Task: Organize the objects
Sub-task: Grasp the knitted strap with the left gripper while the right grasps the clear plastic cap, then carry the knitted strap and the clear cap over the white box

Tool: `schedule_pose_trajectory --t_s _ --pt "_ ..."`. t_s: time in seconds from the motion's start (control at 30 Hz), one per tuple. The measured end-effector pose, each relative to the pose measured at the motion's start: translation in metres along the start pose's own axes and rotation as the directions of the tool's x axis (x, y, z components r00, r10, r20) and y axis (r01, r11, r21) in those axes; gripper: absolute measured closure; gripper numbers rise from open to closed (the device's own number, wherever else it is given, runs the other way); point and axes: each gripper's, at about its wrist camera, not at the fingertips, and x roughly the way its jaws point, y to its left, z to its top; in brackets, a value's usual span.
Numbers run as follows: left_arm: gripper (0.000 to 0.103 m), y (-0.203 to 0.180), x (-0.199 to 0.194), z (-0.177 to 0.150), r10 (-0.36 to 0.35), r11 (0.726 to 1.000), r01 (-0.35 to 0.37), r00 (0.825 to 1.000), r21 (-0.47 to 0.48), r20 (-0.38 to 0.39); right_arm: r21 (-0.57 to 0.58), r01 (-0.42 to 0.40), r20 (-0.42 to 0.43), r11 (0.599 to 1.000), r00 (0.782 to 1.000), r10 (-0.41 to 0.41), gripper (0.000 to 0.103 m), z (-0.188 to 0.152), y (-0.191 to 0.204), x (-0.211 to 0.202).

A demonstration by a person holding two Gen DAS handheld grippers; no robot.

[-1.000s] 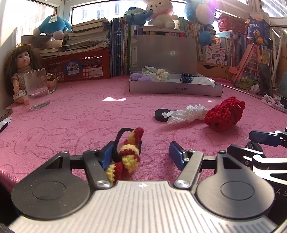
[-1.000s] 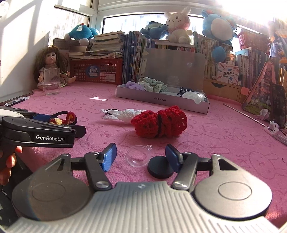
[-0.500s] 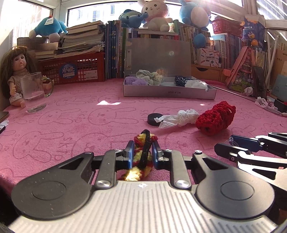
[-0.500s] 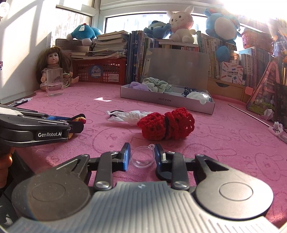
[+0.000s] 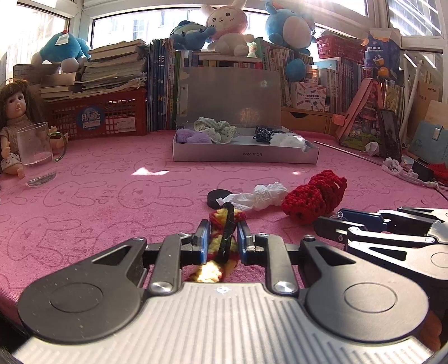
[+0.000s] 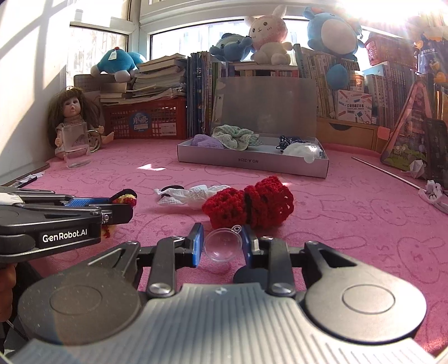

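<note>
Both grippers have clamped since the earlier frame, the left gripper squeezing the red-and-yellow crochet tie, the right gripper pinching the clear plastic ball, both low over the pink mat, seemingly ready for carrying to the grey box.

Strong daylight pours through the windows behind the plush toys, flaring white above them; edges bend fisheye-style, focus stays sharp.

Right tongs clamped on clear plastic ball; red crochet bundle sat just beyond on pink worktop.
</note>
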Motion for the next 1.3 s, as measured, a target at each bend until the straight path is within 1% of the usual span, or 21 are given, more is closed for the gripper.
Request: schedule_pose_trajectory --t_s 0.43,0.63,0.77,0.9,1.07,1.2,1.3 --pt "0.078 -0.008 0.016 0.036 -0.034 0.999 0.034 0.999 0.002 0.024 0.062 0.032 0.034 0.998 0.999 -0.034 0.07 0.027 -0.02 0.003" --pt "0.078 -0.005 0.035 0.058 -0.052 0.998 0.053 0.999 -0.023 0.009 0.102 0.051 0.033 0.993 0.998 -0.054 0.07 0.044 -0.037 0.01" --pt "0.078 -0.004 0.048 0.074 -0.051 0.999 0.051 0.999 -0.006 0.013 0.115 0.072 0.031 0.991 0.997 -0.076 0.07 0.054 -0.048 0.018" --pt "0.078 -0.002 0.063 0.088 -0.056 0.998 0.057 0.998 -0.014 0.008 0.12 0.089 0.038 0.989 0.995 -0.094 0.07 0.064 -0.057 0.024" --pt "0.078 -0.002 0.081 0.106 -0.062 0.998 0.062 0.998 -0.019 0.004 0.148 0.092 0.025 0.985 0.995 -0.097 0.07 0.074 -0.07 0.036" --pt "0.078 -0.004 0.096 0.121 -0.067 0.998 0.067 0.998 -0.009 0.004 0.146 0.097 0.027 0.985 0.994 -0.102 0.07 0.084 -0.077 0.047" --pt "0.078 -0.004 0.112 0.136 -0.08 0.996 0.079 0.997 -0.031 -0.014 0.156 0.092 0.022 0.983 0.995 -0.097 0.07 0.095 -0.085 0.056"
